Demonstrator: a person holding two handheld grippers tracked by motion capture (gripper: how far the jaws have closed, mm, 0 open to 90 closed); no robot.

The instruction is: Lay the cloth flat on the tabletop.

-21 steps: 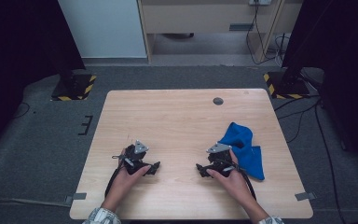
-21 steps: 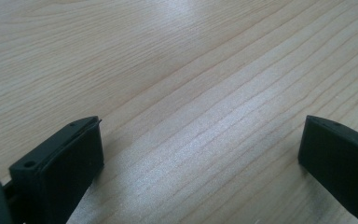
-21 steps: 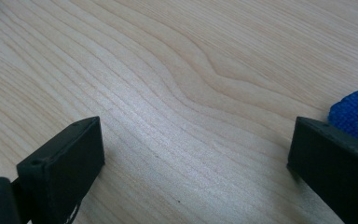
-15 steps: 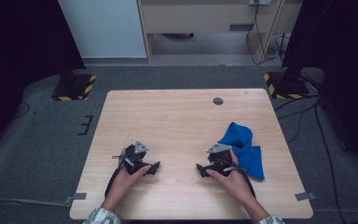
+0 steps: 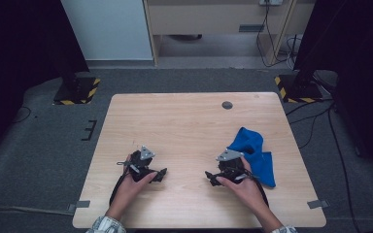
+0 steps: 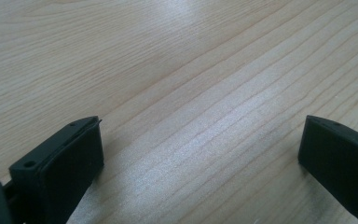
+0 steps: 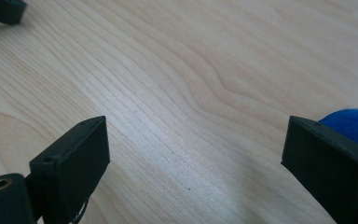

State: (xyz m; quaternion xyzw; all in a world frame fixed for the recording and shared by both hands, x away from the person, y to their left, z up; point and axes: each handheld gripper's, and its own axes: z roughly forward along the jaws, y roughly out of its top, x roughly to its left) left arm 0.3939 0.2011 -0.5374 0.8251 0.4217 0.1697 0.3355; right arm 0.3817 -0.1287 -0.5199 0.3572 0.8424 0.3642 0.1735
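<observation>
- The blue cloth (image 5: 253,154) lies crumpled near the right edge of the wooden table (image 5: 184,121), untouched, so it looks ready to be picked up.
- The right gripper (image 5: 212,177) rests just beside the cloth, jaws wide apart and empty; blue shows behind one jaw.
- The left gripper (image 5: 159,174) rests well apart from it, jaws spread over bare wood.
- No container is on the table.
</observation>
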